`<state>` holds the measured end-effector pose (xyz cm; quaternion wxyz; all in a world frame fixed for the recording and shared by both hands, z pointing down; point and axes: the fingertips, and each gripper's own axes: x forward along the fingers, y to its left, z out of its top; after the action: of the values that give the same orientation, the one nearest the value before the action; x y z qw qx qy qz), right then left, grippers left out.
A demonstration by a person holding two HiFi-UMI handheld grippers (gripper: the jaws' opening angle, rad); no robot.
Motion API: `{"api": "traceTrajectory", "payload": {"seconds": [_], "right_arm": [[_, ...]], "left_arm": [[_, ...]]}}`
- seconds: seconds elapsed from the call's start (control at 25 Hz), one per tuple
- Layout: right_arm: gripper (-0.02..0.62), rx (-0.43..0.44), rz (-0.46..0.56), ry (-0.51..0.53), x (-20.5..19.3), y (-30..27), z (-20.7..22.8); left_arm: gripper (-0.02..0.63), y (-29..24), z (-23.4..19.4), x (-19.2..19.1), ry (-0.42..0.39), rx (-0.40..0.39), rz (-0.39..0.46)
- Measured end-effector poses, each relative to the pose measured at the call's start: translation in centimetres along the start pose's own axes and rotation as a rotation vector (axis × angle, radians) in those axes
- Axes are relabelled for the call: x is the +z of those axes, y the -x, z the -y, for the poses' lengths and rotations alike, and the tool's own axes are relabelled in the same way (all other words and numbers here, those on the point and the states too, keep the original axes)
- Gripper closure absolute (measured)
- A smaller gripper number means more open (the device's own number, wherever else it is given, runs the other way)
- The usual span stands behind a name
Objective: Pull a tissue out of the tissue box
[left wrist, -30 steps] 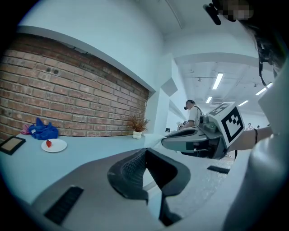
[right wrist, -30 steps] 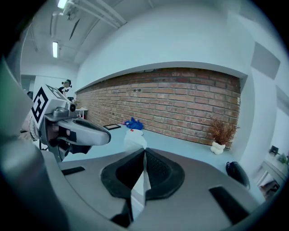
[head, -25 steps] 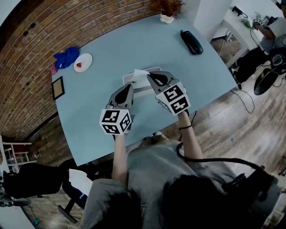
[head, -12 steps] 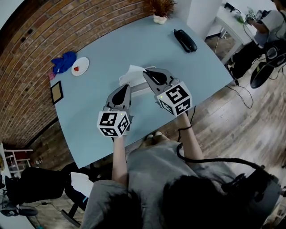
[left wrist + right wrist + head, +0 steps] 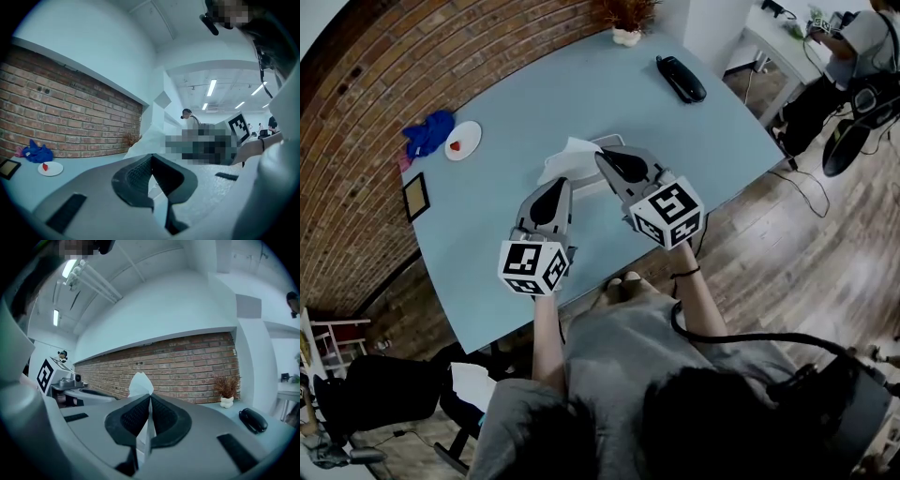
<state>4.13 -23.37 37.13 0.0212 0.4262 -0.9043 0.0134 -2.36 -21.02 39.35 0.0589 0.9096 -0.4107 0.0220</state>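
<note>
The tissue box (image 5: 589, 186) lies mid-table in the head view, mostly hidden behind my two grippers. A white tissue (image 5: 567, 155) stands up from it. My right gripper (image 5: 605, 159) is shut on the tissue; in the right gripper view the sheet runs between the closed pads and its tip (image 5: 140, 383) pokes out above them. My left gripper (image 5: 555, 187) sits just left of the box, with its jaws shut. In the left gripper view a white strip of the tissue (image 5: 157, 199) is pinched between them, and more of the tissue (image 5: 143, 140) rises beyond.
A black handset (image 5: 680, 78) and a small potted plant (image 5: 623, 23) are at the table's far right. A white plate (image 5: 462, 141), blue cloth (image 5: 429, 131) and small frame (image 5: 416, 197) lie at the left. The brick wall runs behind, and the table's near edge (image 5: 581, 292) is close to my body.
Both grippers have risen toward the head camera and drifted slightly left. The tissue has come up with them and now stands higher above the box.
</note>
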Motion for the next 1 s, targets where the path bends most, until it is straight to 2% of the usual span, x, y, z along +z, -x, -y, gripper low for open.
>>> {"api": "traceTrajectory", "payload": {"seconds": [0.68, 1.0], "right_arm": [[0.595, -0.074, 0.038, -0.067, -1.6, 2.7, -2.2], [0.595, -0.084, 0.047, -0.072, -1.7, 3.3, -1.9]], "left_arm": [[0.603, 3.1, 1.7, -1.0, -0.022, -0.060, 0.014], [0.603, 3.3, 1.7, -1.0, -0.026, -0.041, 0.015]]}}
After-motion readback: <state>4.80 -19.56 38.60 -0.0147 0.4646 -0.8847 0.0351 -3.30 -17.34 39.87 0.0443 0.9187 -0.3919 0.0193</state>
